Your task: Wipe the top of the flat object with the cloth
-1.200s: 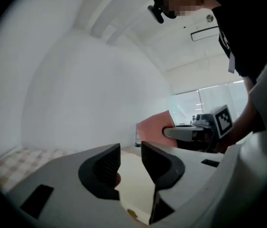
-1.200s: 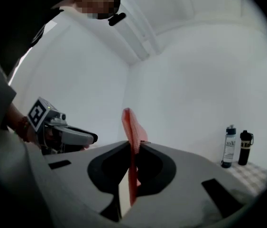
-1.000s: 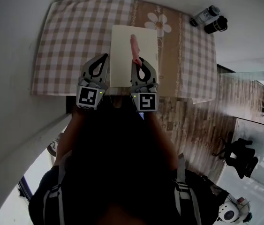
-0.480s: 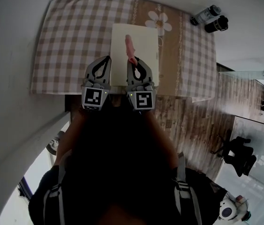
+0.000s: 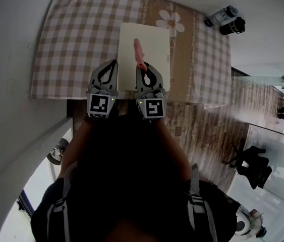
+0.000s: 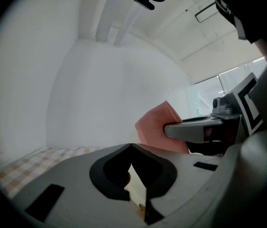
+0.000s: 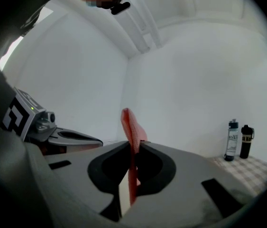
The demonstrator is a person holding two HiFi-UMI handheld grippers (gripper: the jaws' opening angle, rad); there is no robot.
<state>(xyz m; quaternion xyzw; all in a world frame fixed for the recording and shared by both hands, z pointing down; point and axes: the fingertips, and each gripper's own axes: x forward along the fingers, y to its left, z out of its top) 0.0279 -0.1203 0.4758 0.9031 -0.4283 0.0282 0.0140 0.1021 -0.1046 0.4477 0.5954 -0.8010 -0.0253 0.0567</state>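
Pinching the pink cloth [image 7: 130, 127] between its pressed-in jaws, my right hand-held gripper [image 5: 143, 64] reaches level over the near part of the cream board [image 5: 154, 44]. The cloth is folded thin and stands on edge. It runs through the jaw tips and sticks out past them toward the far wall. From my head view the pink strip lies over the middle of the board, well inside its edges. I cannot tell whether its lower edge touches the board.

My left hand-held gripper [image 5: 114, 61] is empty, its jaws pressed together tip to tip with nothing between them. It sits just beside the right one, over the checked tablecloth [image 5: 71, 34] and close to the board's left edge. In its own view the tips meet [image 6: 131, 145], and the pink cloth and the right gripper's jaw show just beyond, to the right.

The board lies flat on the table, its near edge toward me and its far end beside a white flower printed on a brown band of the tablecloth [image 5: 170, 23]. At the table's far right corner, by the wall, stand a clear bottle [image 7: 231, 139] and a black bottle [image 7: 246, 141], side by side and well apart from the board.
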